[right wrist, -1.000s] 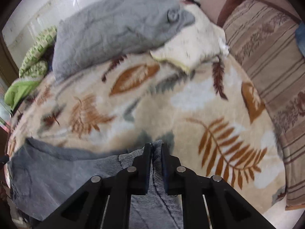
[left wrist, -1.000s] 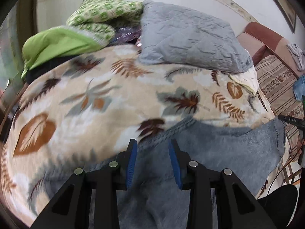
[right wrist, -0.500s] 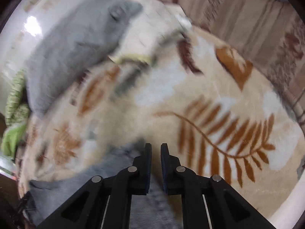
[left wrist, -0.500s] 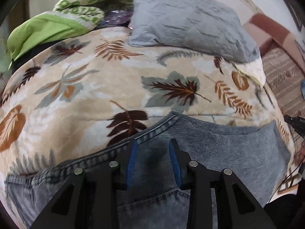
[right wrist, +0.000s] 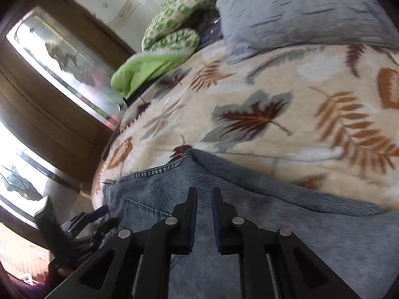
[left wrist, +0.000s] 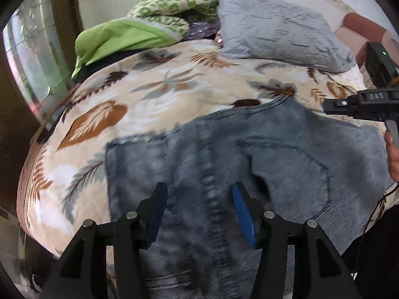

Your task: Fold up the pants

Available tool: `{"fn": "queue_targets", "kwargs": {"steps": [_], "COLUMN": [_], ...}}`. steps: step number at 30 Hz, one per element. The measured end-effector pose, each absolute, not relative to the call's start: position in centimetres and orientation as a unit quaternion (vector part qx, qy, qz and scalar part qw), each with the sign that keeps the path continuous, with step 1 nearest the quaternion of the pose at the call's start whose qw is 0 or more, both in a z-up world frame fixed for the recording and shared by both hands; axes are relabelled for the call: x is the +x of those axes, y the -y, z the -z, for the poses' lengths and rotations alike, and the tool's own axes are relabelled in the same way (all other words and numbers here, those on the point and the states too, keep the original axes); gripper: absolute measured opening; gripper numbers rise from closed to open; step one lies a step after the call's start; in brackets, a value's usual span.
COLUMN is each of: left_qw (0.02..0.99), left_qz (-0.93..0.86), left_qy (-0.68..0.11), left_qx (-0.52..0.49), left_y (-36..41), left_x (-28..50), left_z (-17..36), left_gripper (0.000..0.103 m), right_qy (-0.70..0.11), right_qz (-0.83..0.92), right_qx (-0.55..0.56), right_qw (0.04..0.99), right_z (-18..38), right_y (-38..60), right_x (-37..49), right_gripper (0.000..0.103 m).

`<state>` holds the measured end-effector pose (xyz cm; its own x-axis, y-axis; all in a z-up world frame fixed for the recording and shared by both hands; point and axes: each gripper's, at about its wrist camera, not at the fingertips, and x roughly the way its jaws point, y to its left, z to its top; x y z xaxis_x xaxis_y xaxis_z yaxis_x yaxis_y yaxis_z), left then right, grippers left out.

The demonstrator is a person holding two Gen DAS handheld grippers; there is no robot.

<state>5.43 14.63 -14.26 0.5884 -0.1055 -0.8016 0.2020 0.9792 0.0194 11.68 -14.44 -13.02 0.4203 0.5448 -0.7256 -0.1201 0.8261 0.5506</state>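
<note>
From the left wrist view, the pants (left wrist: 249,154) lie spread on the bed (left wrist: 154,92), over its leaf-print blanket, waistband toward the pillows and the long axis running back toward the person. The left tongs (left wrist: 198,208) stand wide open and empty, hovering directly above the centre seam of the seat. The right tongs (left wrist: 349,104) show at the right edge, near the far corner of the denim. A grey pillow (left wrist: 276,27) and a green blanket (left wrist: 124,37) sit well beyond.

From the right wrist view, the right tongs (right wrist: 202,221) have only a narrow gap between the pads, and nothing seems caught in it; the pants (right wrist: 224,191) lie just beneath and ahead. The left tongs (right wrist: 87,221) appear low at the left, blurred.

Both tongs are over the cloth; the left looks better placed for a grip on the middle.
</note>
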Motion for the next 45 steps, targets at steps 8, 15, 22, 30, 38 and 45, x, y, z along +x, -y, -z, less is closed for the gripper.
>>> {"fn": "queue_targets", "kwargs": {"steps": [8, 15, 22, 30, 38, 45], "left_qw": [0.884, 0.877, 0.883, 0.889, 0.871, 0.866], "left_qz": [0.060, 0.045, 0.037, 0.155, 0.141, 0.047], "left_qy": [-0.460, -0.475, -0.467, -0.428, -0.465, -0.488], "left_qx": [0.058, 0.061, 0.037, 0.044, 0.071, 0.096], "left_y": [-15.4, -15.4, -15.3, -7.4, -4.7, -6.8], "left_x": [6.6, 9.0, 7.2, 5.2, 5.0, 6.3], "left_z": [16.0, 17.3, 14.1, 10.1, 13.1, 16.3], "left_gripper": [0.070, 0.083, 0.083, 0.083, 0.083, 0.084], "right_qy": [-0.560, -0.517, -0.472, -0.399, -0.370, -0.413], "right_qz": [-0.138, -0.102, -0.107, -0.041, 0.065, 0.049], "right_qx": [0.171, 0.173, 0.230, 0.233, 0.320, 0.342], "right_qw": [0.799, 0.832, 0.844, 0.886, 0.870, 0.843], "right_z": [18.5, 19.4, 15.5, 8.3, 9.2, 12.7], "right_y": [9.8, 9.8, 13.6, 23.9, 36.3, 38.0], "right_x": [14.6, 16.4, 13.9, 4.1, -7.7, -8.4], "right_gripper": [0.014, 0.014, 0.014, 0.019, 0.083, 0.077]}}
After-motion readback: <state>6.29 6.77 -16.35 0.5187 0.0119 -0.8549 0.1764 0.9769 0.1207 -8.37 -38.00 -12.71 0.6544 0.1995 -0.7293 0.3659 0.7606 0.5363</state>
